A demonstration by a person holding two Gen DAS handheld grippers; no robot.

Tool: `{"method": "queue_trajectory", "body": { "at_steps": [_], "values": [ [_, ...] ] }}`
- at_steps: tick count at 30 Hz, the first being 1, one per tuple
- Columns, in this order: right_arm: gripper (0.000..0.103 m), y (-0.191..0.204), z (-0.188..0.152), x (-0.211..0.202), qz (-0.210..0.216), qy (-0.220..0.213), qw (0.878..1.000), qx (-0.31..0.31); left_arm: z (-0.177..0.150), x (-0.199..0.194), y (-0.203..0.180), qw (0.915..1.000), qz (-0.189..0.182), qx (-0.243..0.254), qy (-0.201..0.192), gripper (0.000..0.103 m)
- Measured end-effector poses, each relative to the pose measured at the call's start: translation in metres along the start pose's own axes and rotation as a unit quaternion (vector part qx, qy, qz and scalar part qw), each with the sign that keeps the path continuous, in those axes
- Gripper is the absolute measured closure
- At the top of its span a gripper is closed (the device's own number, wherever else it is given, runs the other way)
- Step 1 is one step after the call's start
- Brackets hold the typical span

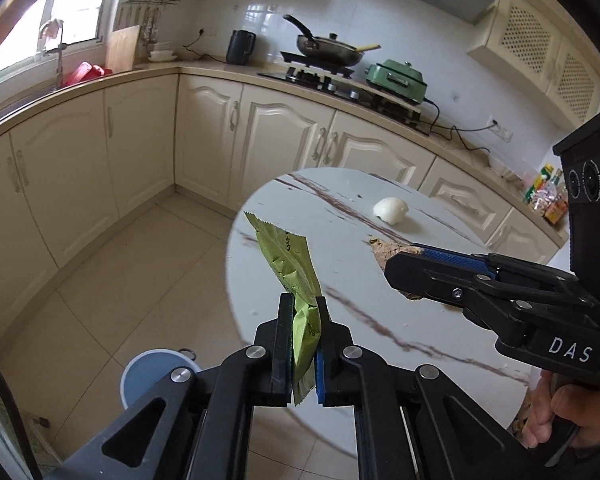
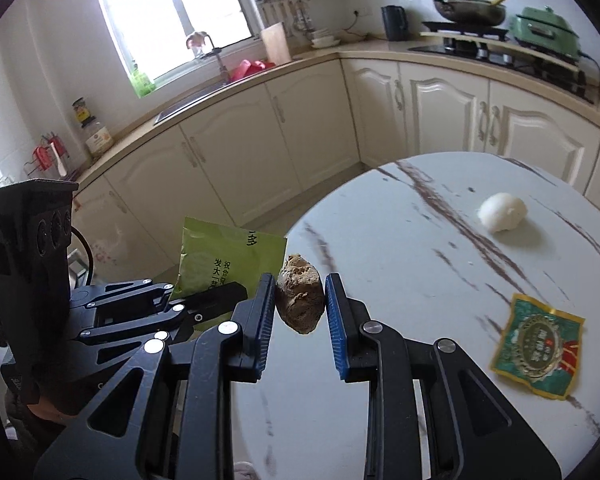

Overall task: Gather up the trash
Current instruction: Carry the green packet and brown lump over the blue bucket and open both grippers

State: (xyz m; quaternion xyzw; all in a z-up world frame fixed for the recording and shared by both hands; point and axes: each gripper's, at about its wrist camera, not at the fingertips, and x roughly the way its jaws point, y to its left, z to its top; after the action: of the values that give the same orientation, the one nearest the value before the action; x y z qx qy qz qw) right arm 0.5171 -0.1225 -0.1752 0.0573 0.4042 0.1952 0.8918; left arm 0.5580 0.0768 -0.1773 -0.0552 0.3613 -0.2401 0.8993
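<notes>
The left gripper (image 1: 304, 312) is clamped tight on a green wrapper (image 1: 290, 264), held up over the near left edge of the round marble table (image 1: 380, 320); the right gripper (image 2: 300, 300) pinches a brown lump (image 2: 300, 294) (prob. ginger) btwn its blue pads, jaws only partly closed; a white crumpled ball (image 2: 502, 212) lies far on the table, a green-and-gold packet (image 2: 538, 356) at its right; a blue bin (image 1: 152, 372) stands on the floor, near left.

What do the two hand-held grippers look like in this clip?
Both are matte black linkage frames with silver pivot pins and ribbed blue pads. The right hand-held gripper bears white "DAS" lettering and a boxy black block with three round lenses. The left hand-held gripper looks alike.
</notes>
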Motion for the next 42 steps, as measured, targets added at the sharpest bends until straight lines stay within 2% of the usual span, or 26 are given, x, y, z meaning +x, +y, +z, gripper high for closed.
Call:
{"method": "queue_trajectory", "body": {
  "at_steps": [6,10,14,17,24,31,33,35,36,37,38,39,42],
  "values": [
    [0.078,0.097,0.001,0.052,0.053,0.018,0.997,-0.044,-0.036,-0.076,0.073,0.998,0.049,-0.036,-0.018,0.099],
    [0.078,0.144,-0.006,0.102,0.077,0.046,0.994,-0.062,-0.064,-0.097,0.124,0.9948,0.067,-0.076,-0.004,0.099],
    [0.079,0.169,-0.02,0.162,0.082,0.086,0.991,-0.069,-0.09,-0.088,0.172,0.99,0.077,-0.114,0.029,0.099],
    [0.079,0.169,-0.032,0.21,0.081,0.121,0.988,-0.058,-0.11,-0.064,0.198,0.9853,0.083,-0.135,0.064,0.099],
    [0.078,0.141,-0.064,0.316,0.052,0.184,0.981,-0.015,-0.146,0.012,0.241,0.9713,0.081,-0.161,0.156,0.099],
    [0.077,0.108,-0.08,0.375,0.028,0.204,0.978,0.013,-0.153,0.062,0.254,0.9632,0.076,-0.164,0.199,0.098],
    [0.072,0.097,-0.081,0.382,0.025,0.197,0.98,0.019,-0.153,0.067,0.26,0.9606,0.091,-0.17,0.201,0.096],
    [0.054,0.086,-0.084,0.387,0.018,0.195,0.98,0.032,-0.154,0.068,0.264,0.9579,0.09,-0.176,0.208,0.09],
    [0.051,0.081,-0.084,0.386,0.017,0.193,0.98,0.035,-0.152,0.071,0.263,0.9567,0.09,-0.178,0.212,0.08],
    [0.05,0.078,-0.084,0.384,0.014,0.19,0.981,0.035,-0.152,0.07,0.265,0.9563,0.093,-0.179,0.211,0.064],
    [0.05,0.077,-0.085,0.381,0.008,0.188,0.982,0.035,-0.152,0.067,0.267,0.9567,0.101,-0.179,0.206,0.055],
    [0.05,0.077,-0.084,0.377,0.008,0.185,0.982,0.037,-0.152,0.062,0.266,0.9573,0.108,-0.182,0.197,0.04],
    [0.045,0.079,-0.08,0.362,0.005,0.172,0.984,0.037,-0.143,0.048,0.257,0.9577,0.112,-0.189,0.185,0.037]
  ]
}}
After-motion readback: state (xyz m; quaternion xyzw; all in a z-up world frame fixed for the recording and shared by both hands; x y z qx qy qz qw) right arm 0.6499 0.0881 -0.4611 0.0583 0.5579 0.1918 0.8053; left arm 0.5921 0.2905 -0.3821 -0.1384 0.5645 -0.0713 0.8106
